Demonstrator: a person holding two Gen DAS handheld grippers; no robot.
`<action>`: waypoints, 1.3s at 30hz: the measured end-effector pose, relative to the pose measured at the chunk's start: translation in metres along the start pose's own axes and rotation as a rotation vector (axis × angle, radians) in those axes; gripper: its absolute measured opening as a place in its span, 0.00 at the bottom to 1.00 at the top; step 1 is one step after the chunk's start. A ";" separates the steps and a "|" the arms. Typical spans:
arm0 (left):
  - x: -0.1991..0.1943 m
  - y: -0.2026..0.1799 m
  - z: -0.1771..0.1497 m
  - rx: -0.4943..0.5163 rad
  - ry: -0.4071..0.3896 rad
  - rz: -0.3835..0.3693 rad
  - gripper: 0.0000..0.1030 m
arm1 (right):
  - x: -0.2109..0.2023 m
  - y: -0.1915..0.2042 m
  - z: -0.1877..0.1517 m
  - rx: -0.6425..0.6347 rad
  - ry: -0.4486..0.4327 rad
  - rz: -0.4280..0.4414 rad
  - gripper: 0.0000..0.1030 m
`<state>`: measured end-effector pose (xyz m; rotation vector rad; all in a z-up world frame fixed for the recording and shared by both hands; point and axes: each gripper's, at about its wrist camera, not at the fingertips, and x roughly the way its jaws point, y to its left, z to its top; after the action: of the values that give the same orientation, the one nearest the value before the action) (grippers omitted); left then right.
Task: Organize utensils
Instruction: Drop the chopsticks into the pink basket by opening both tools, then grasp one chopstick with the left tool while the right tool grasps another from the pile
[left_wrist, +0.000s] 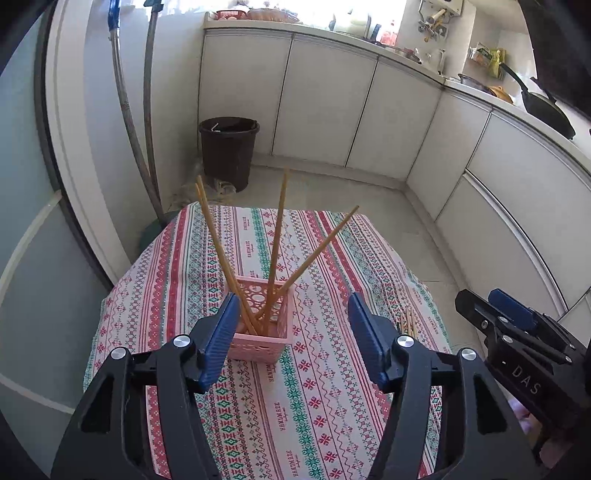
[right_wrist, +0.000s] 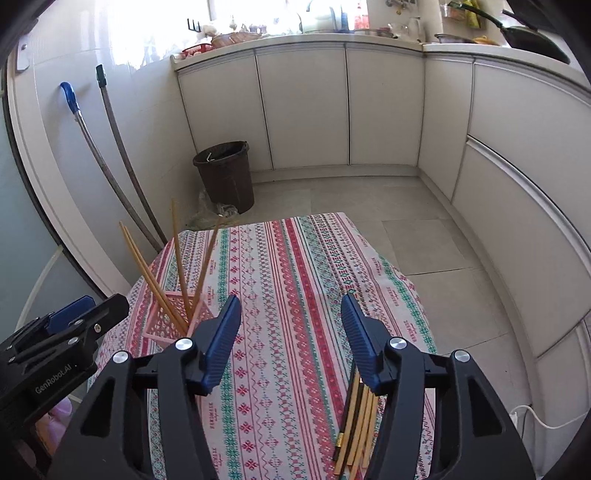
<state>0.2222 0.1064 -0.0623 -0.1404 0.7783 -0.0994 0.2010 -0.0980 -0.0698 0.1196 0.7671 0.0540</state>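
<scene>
Pink perforated basket (left_wrist: 260, 325) with tan chopsticks (left_wrist: 275, 251), desk cloth (left_wrist: 314, 387) striped red, green and white in cross-stitch pattern, dark brown bucket (left_wrist: 229, 151), claws black with blue pads (left_wrist: 218, 343).

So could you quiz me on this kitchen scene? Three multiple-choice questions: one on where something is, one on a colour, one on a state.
1. Where do the loose chopsticks lie?
A. in the bucket
B. on the tablecloth by the right gripper
C. on the counter

2. What colour is the basket?
A. pink
B. green
C. black

3. How do the left gripper's jaws stand?
A. shut on a chopstick
B. shut on nothing
C. open

Answers: 1 B, they lie flat on the tablecloth under the right gripper. 2 A, its lattice walls are pink. 3 C, a wide gap shows between them.
</scene>
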 end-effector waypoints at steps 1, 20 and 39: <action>0.005 -0.005 -0.001 0.005 0.012 -0.003 0.60 | 0.000 -0.005 -0.002 0.000 0.001 -0.012 0.59; 0.156 -0.134 -0.044 0.154 0.407 -0.031 0.93 | 0.034 -0.225 -0.052 0.737 0.270 0.142 0.93; 0.266 -0.193 -0.044 0.290 0.437 -0.023 0.35 | 0.087 -0.256 -0.063 0.957 0.371 0.249 0.93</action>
<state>0.3721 -0.1255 -0.2462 0.1541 1.1877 -0.2690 0.2211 -0.3388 -0.2070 1.1404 1.0943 -0.0618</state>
